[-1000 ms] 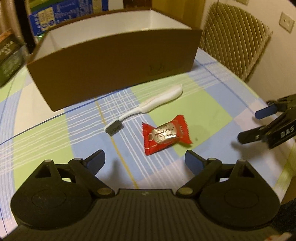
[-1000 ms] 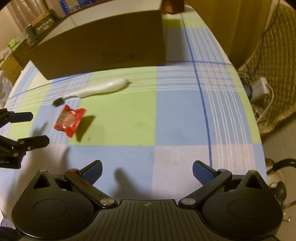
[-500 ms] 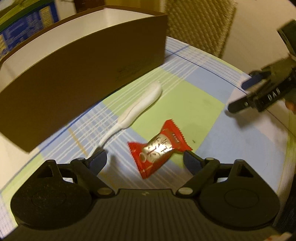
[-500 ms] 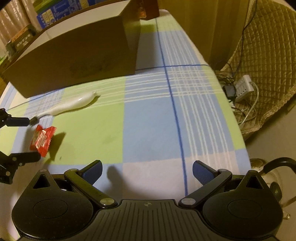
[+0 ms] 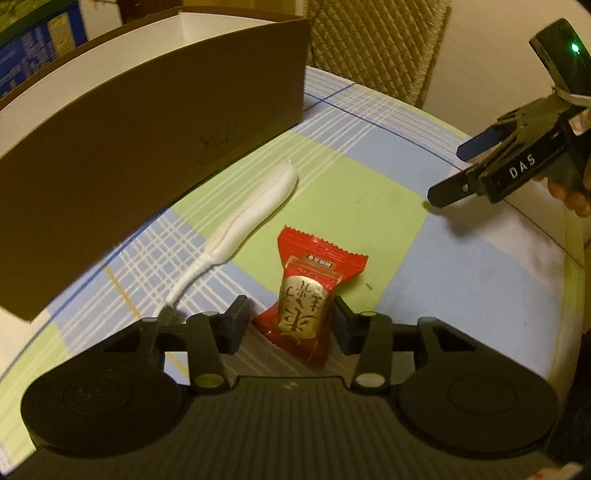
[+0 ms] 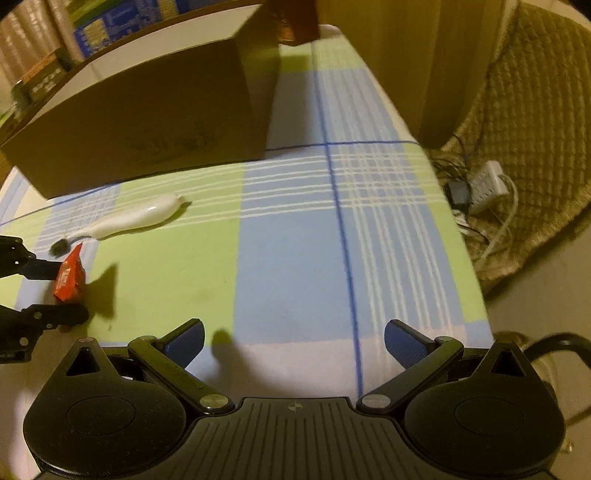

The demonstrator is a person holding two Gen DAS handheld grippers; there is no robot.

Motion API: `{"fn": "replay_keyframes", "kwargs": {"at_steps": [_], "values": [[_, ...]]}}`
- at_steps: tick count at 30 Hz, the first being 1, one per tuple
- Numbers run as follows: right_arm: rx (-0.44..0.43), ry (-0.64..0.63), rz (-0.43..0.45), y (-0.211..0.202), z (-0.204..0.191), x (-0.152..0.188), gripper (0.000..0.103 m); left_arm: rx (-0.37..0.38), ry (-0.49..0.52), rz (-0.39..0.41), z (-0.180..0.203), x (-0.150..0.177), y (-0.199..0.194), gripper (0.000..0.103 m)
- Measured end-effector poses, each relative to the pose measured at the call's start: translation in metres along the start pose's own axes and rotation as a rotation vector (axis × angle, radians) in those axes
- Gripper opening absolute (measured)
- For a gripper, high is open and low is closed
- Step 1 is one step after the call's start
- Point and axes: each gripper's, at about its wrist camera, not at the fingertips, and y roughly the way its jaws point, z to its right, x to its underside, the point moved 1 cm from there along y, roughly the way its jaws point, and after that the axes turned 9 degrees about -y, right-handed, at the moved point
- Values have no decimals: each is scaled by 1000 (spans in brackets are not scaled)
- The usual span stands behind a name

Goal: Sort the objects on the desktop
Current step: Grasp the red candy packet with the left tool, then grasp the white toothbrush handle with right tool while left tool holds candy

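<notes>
A red snack packet point(image 5: 308, 295) with a gold label lies on the checked tablecloth between the fingers of my left gripper point(image 5: 291, 319). The jaws have closed in to the packet's sides and appear to touch it. A white toothbrush point(image 5: 243, 225) lies just left of it, bristle end by my left finger. The brown cardboard box point(image 5: 147, 122) with a white inside stands behind. My right gripper point(image 6: 293, 341) is open and empty over the table's right part. From the right wrist view the packet point(image 6: 70, 277) and toothbrush point(image 6: 136, 218) sit at far left.
The table edge point(image 6: 461, 236) drops off at right, with a quilted chair point(image 6: 528, 96) and a power strip point(image 6: 487, 181) with cables beyond. Blue and green boxes point(image 6: 96, 26) stand behind the cardboard box. My right gripper shows at the upper right of the left wrist view point(image 5: 476, 166).
My left gripper has moved forward and down onto the red packet and its jaws have narrowed around it. My right gripper has drawn back to the right and stays open.
</notes>
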Motion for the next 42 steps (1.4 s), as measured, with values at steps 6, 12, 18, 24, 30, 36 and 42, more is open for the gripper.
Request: {"fn": "replay_keyframes", "kwargs": {"at_steps": [6,12,18,24,30,36,42], "values": [[-89,-91,17,8,-15,-12,101,-70,-96,-12,-6,13,-13,36],[-162,-260,56,14,-40,-30,101,-173,-265,-35,-39,38,-40,22],[-235,-481,152,23,-72,-59,98,-250,-388,-59,-69,60,-59,23],[-304,-670,166,50,-104,-83,69,-278,-448,-46,-71,65,-67,32],[-348,-734,97,70,-113,-87,42,-283,-469,-21,-71,62,-71,49],[-381,-709,78,53,-113,-63,39,-283,-492,-30,-75,59,-64,50],[-325,-603,107,39,-113,-38,39,-310,-496,-45,-74,56,-55,39]]}}
